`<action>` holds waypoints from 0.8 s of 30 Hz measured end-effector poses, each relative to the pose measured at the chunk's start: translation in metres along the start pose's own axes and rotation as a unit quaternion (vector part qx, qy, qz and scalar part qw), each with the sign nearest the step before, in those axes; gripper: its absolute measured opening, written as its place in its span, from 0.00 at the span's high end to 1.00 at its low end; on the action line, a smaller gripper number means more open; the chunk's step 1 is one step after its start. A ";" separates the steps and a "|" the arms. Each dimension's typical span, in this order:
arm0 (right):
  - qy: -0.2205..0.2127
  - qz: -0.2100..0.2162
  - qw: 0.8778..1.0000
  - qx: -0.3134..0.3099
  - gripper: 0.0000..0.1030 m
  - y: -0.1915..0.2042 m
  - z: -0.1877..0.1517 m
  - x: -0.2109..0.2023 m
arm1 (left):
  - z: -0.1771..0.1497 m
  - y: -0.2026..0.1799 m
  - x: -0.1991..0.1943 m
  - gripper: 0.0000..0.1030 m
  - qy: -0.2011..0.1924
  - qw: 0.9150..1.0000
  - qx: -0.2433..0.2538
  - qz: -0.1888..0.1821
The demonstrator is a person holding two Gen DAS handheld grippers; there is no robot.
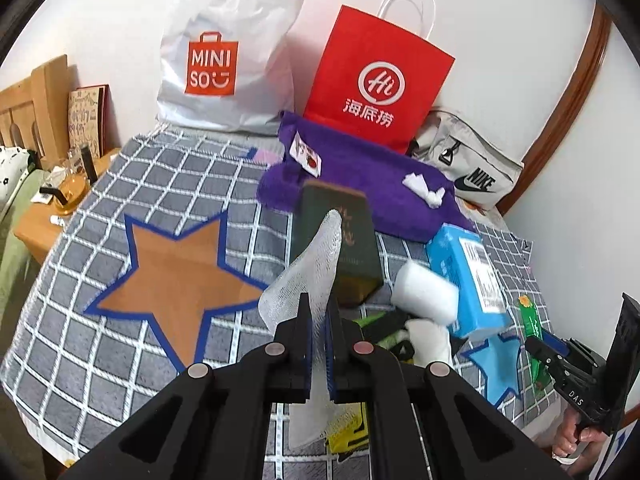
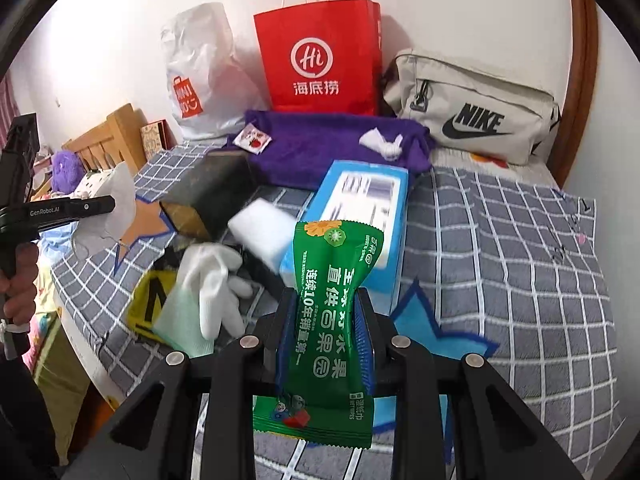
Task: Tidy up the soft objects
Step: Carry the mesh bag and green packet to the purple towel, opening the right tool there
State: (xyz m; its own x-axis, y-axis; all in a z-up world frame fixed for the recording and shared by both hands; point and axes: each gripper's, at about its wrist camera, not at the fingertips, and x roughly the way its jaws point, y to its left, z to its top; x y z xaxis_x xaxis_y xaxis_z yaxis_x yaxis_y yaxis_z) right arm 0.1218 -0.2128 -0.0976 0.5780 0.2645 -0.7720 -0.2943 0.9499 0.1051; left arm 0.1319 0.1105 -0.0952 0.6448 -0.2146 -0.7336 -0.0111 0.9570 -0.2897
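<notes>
Grey checked bedspread (image 1: 100,320) with orange stars covers the bed. Against the wall behind it stand a white Miniso bag (image 1: 224,60), a red paper bag (image 2: 320,56) and a beige Nike bag (image 2: 472,108). On the bedspread, in front of the red bag, lies a purple towel (image 2: 320,152); nearer are a blue box (image 2: 360,216) and white gloves (image 2: 216,280). Left gripper (image 1: 319,344) is clamped on a white mesh cloth (image 1: 308,276) above the bedspread; right gripper (image 2: 325,340) pinches a green wet-wipes pack (image 2: 328,320).
</notes>
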 end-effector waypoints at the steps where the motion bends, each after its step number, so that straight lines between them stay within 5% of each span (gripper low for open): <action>1: -0.001 -0.001 1.000 0.000 0.73 -0.001 0.004 0.000 | 0.004 0.000 0.000 0.94 -0.001 1.000 0.000 0.000; 24: -0.014 -0.012 1.000 0.012 0.73 -0.026 0.102 0.042 | 0.090 -0.028 0.044 0.94 -0.006 1.000 0.008 -0.010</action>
State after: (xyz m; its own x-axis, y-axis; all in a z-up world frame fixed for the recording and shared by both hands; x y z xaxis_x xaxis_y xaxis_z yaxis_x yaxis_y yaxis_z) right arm 0.2320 -0.2096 -0.0689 0.6055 0.2456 -0.7570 -0.2624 0.9596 0.1013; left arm 0.2297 0.0916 -0.0639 0.6537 -0.2319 -0.7204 0.0151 0.9557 -0.2940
